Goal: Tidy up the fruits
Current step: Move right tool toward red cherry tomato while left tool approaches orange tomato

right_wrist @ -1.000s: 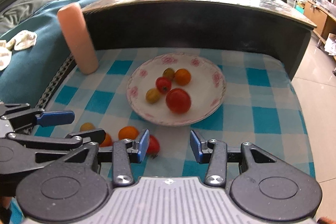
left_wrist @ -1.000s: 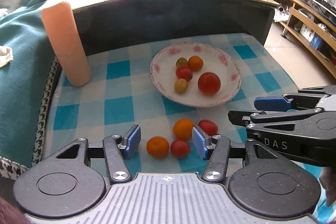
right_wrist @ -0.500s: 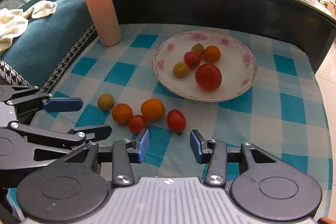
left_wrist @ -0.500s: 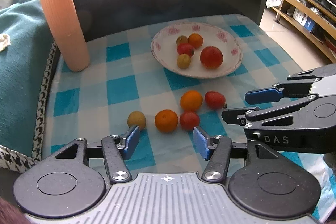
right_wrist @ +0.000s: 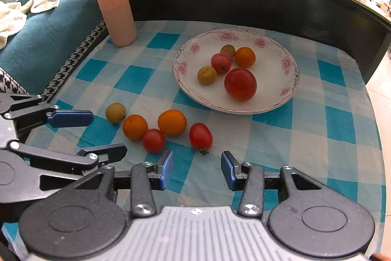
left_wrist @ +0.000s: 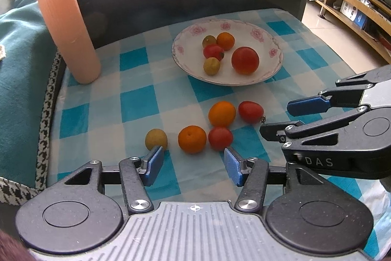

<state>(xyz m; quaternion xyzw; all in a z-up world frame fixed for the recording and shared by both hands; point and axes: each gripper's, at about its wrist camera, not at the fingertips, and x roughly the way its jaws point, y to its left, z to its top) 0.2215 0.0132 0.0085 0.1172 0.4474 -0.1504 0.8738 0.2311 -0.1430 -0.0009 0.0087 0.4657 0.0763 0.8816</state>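
1. Our left gripper (left_wrist: 191, 163) and right gripper (right_wrist: 197, 169): jaws apart, empty.
2. Five loose small round fruits (right_wrist: 171, 122) lie just beyond on checked cloth (right_wrist: 317, 138).
3. Floral white plate (right_wrist: 288, 80) farther, holding five.

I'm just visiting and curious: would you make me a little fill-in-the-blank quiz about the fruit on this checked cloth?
1. The flowered plate holds ____ fruits.
2. On the checked cloth outside the plate lie ____ loose fruits.
3. The biggest fruit on the plate is the ____ tomato.
4. The tall ribbed cylinder beside the plate is ____ in colour.

Missing words: five; five; red; peach-pink
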